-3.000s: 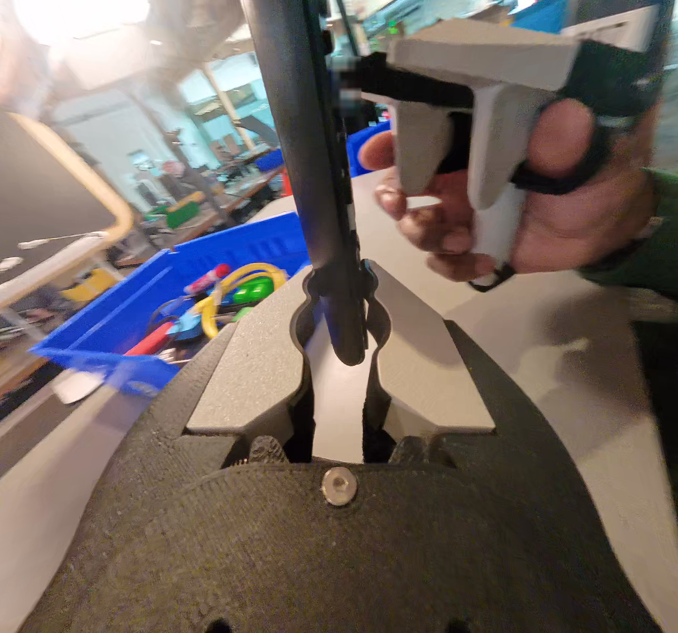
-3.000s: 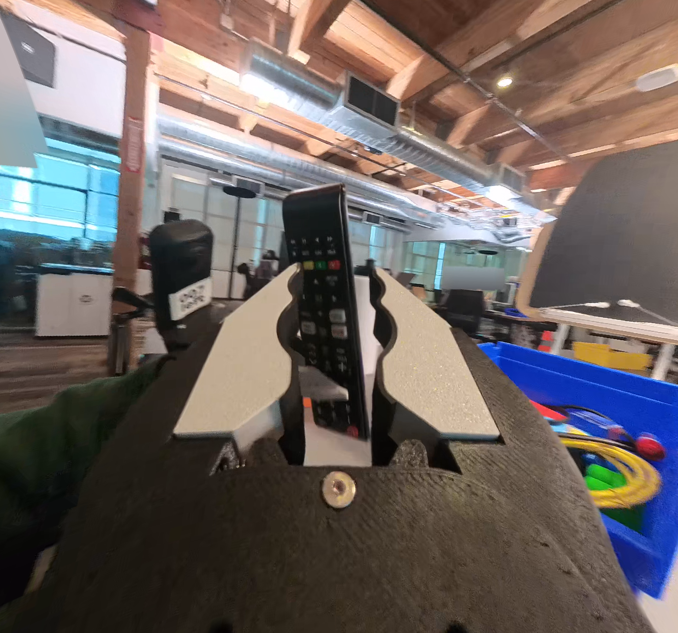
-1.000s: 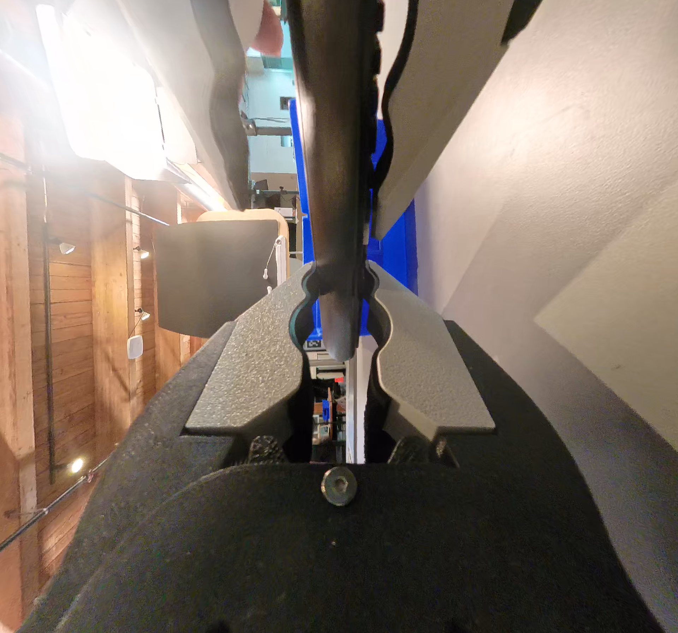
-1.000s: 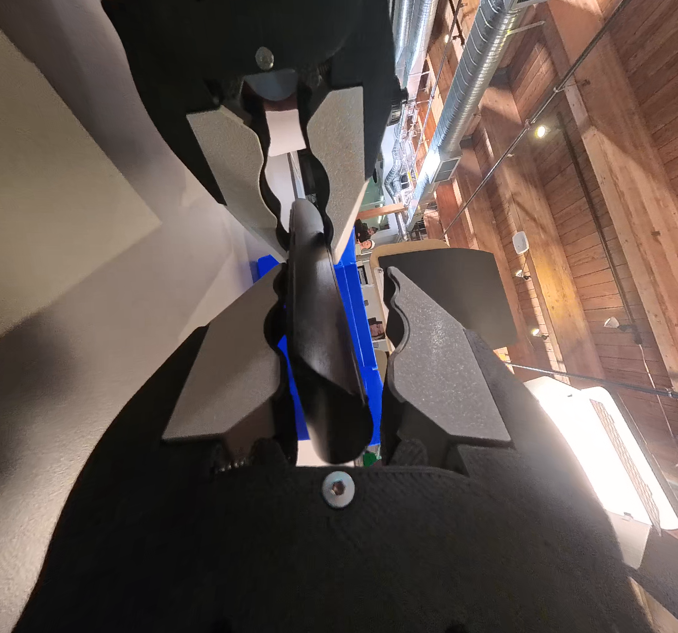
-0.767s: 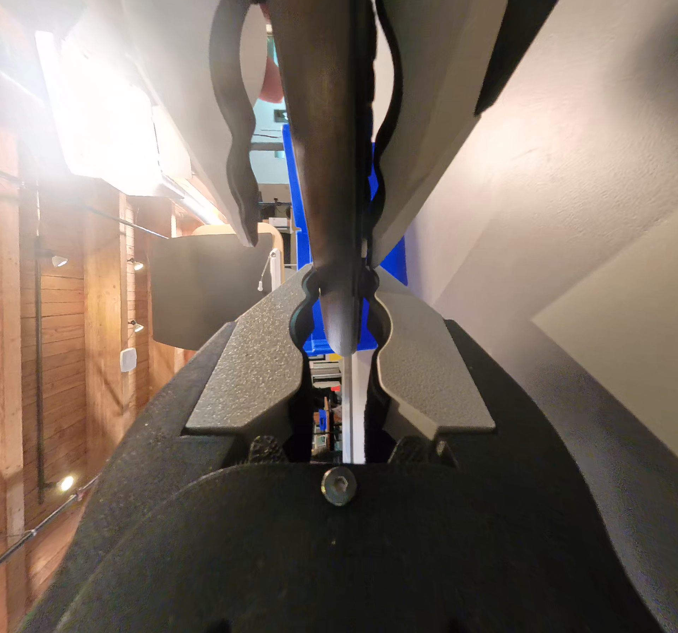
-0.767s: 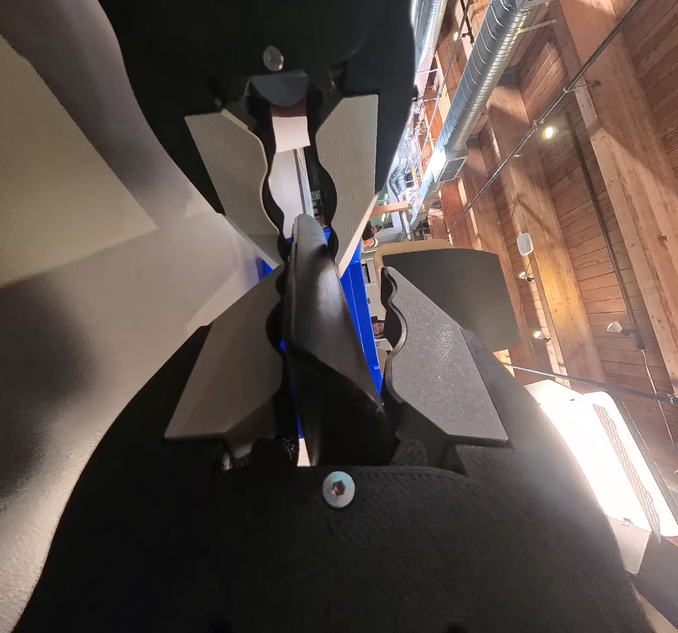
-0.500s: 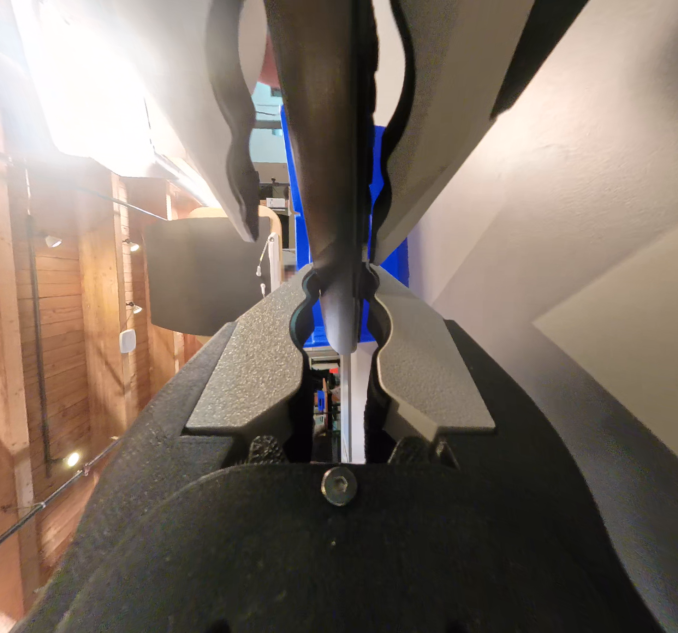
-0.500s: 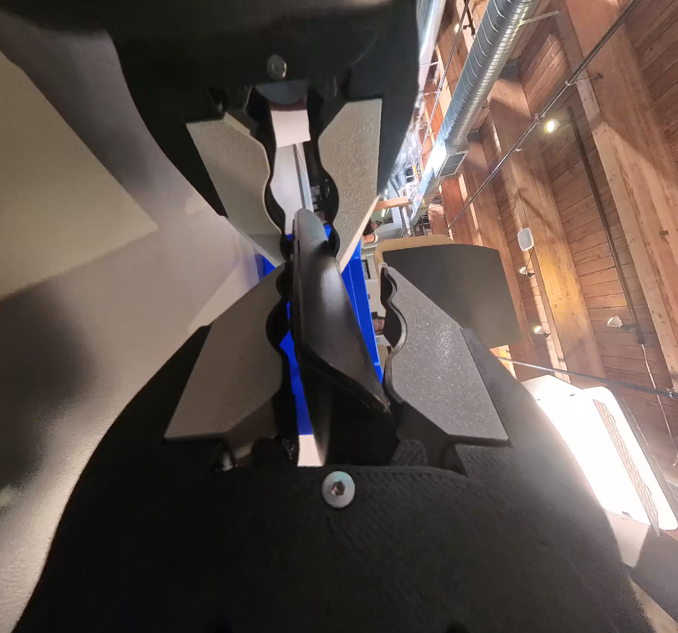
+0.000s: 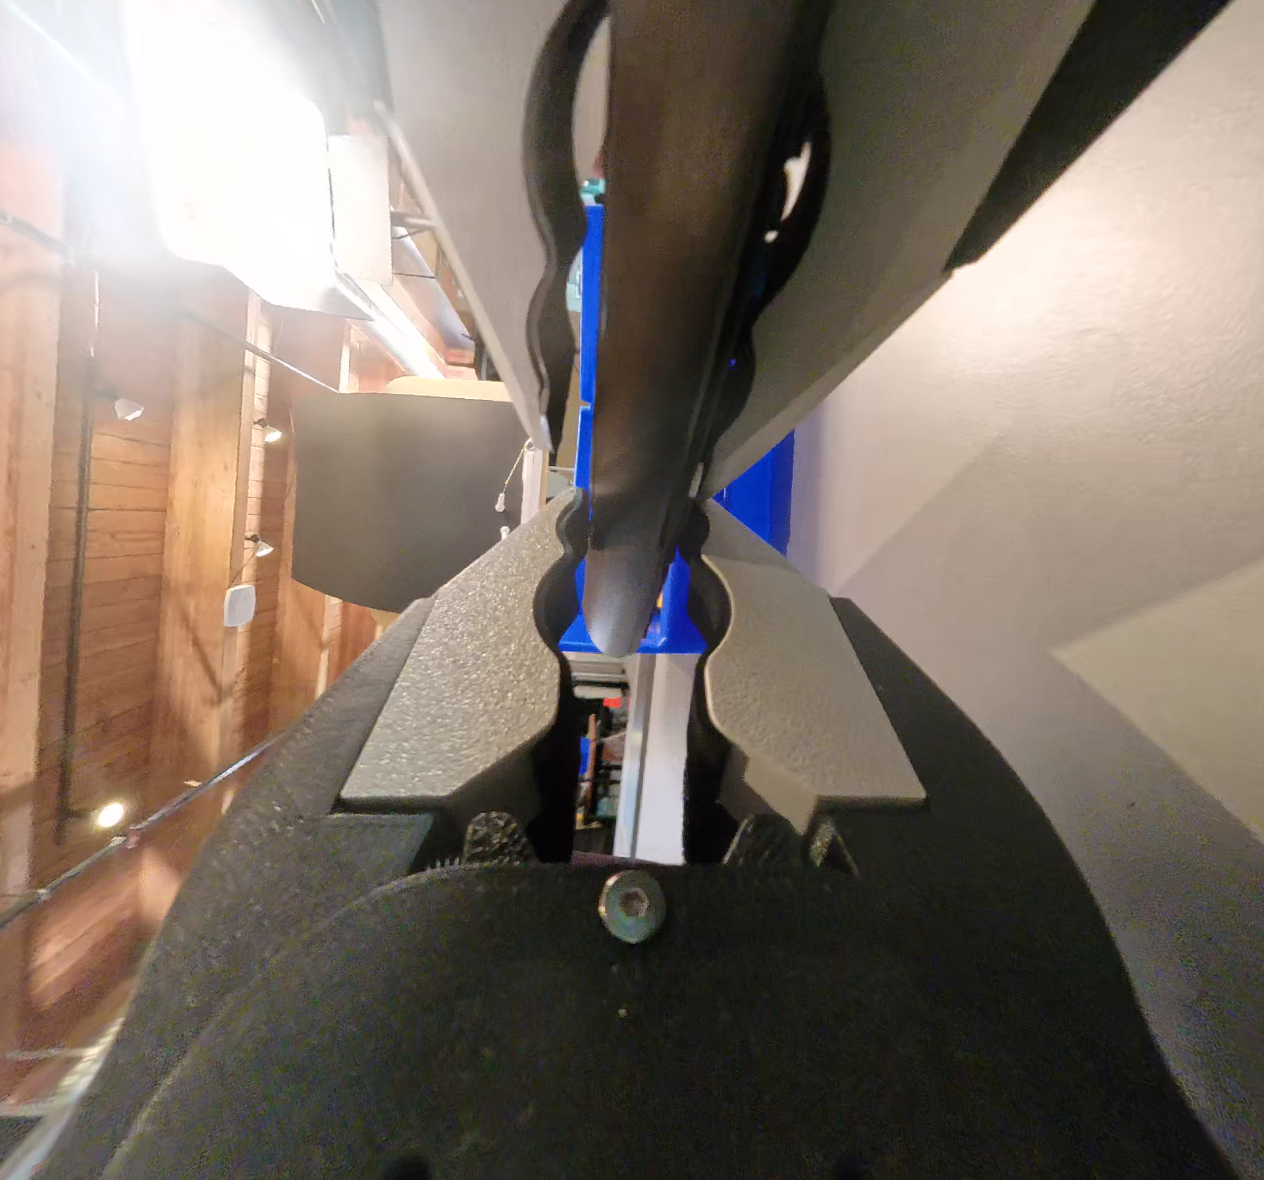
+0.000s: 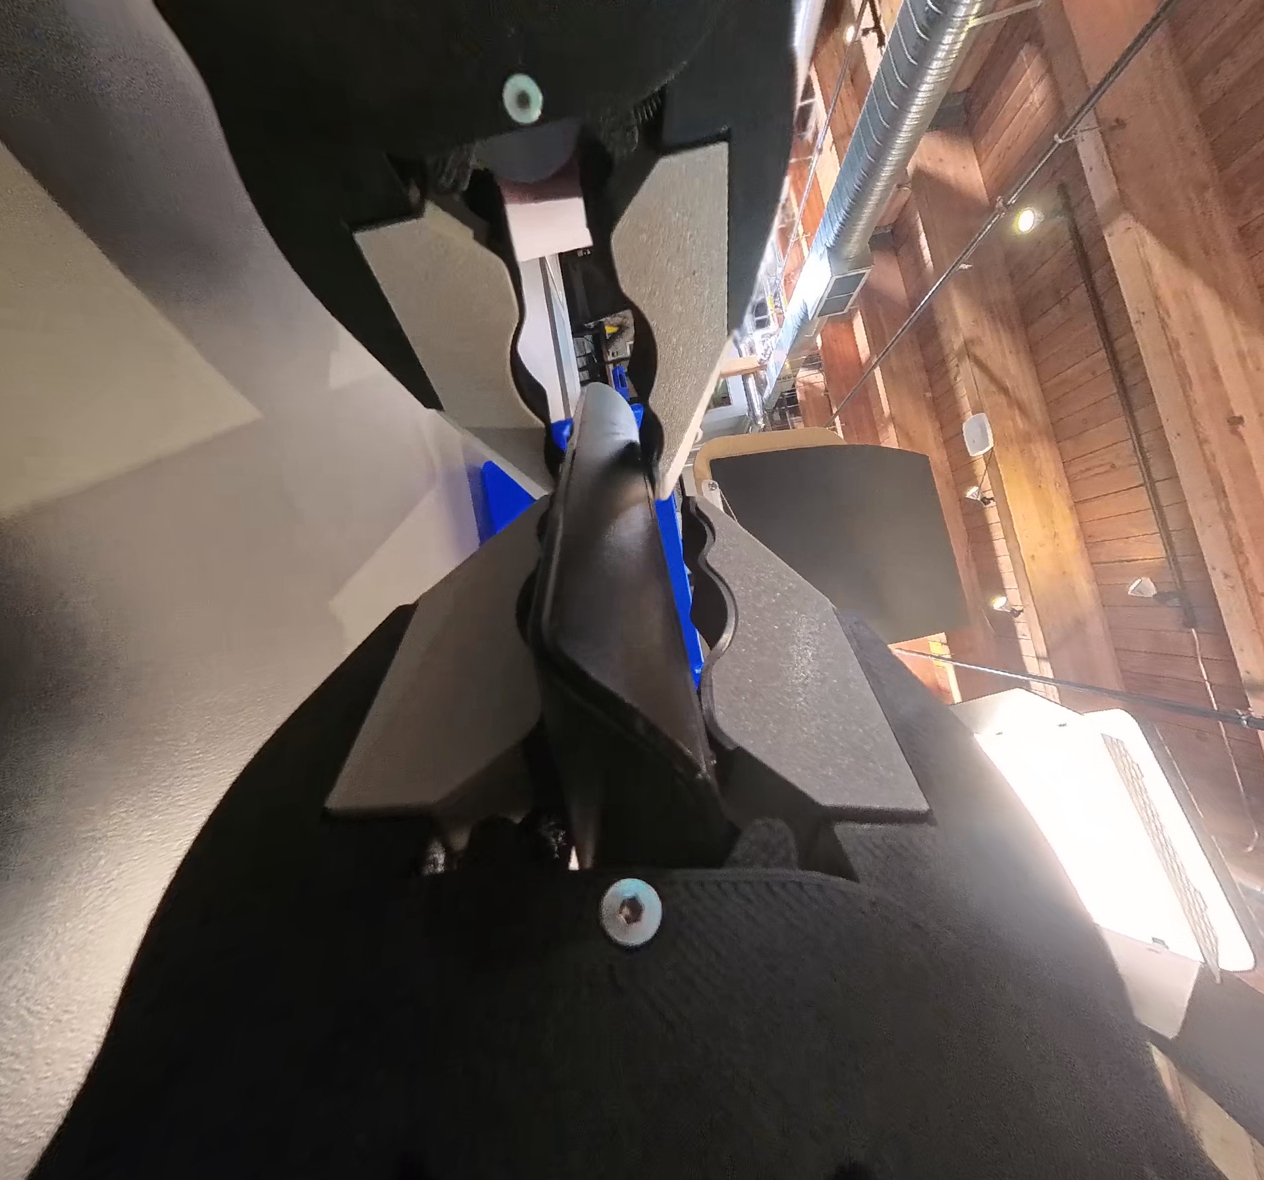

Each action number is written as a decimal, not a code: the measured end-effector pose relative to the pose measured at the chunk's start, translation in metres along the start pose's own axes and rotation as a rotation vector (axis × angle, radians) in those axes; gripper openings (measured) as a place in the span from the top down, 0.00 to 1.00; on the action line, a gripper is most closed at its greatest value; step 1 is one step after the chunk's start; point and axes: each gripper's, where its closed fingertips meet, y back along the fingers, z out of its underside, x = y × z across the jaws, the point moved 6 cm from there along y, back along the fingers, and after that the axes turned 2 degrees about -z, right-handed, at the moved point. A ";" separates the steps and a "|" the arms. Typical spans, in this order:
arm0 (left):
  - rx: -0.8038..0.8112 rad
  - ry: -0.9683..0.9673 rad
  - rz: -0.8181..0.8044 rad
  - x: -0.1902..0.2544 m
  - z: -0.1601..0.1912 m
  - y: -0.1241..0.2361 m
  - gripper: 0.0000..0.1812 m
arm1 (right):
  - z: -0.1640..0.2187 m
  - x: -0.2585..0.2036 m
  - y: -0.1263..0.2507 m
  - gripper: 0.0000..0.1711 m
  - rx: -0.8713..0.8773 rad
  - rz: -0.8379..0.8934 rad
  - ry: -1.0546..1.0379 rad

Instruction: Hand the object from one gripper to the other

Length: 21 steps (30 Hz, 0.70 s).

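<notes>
- Since a second ago the right gripper [image 10: 619, 600] has slid farther along the remote [image 10: 615, 600], whose near end now reaches deep between its fingers; they have narrowed but stand a little apart, one side touching.
- Left gripper [image 9: 633, 535] is clamped on the remote's far tip.
- Handover looks midway: the right must close, then the left let go.
- Remote's button face is turned away; the blue bin [image 9: 759, 504] shows only in slivers, the hands not at all.
</notes>
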 end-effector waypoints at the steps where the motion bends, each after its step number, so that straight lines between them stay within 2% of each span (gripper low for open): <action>1: 0.012 0.038 -0.001 -0.002 0.001 0.000 0.85 | 0.000 0.001 0.000 0.79 0.005 0.006 -0.008; 6: 0.057 0.319 -0.020 -0.022 0.013 0.004 0.78 | -0.003 0.019 0.007 0.80 0.091 0.047 -0.191; 11: 0.243 0.635 0.037 -0.042 0.011 0.017 0.73 | 0.001 0.039 0.018 0.80 0.245 -0.006 -0.538; 16: 0.375 0.730 0.136 -0.046 0.007 0.029 0.72 | -0.007 0.052 0.031 0.80 0.424 -0.105 -0.756; 21: 0.575 0.863 0.149 -0.063 0.011 0.050 0.68 | -0.009 0.065 0.046 0.80 0.599 -0.201 -0.951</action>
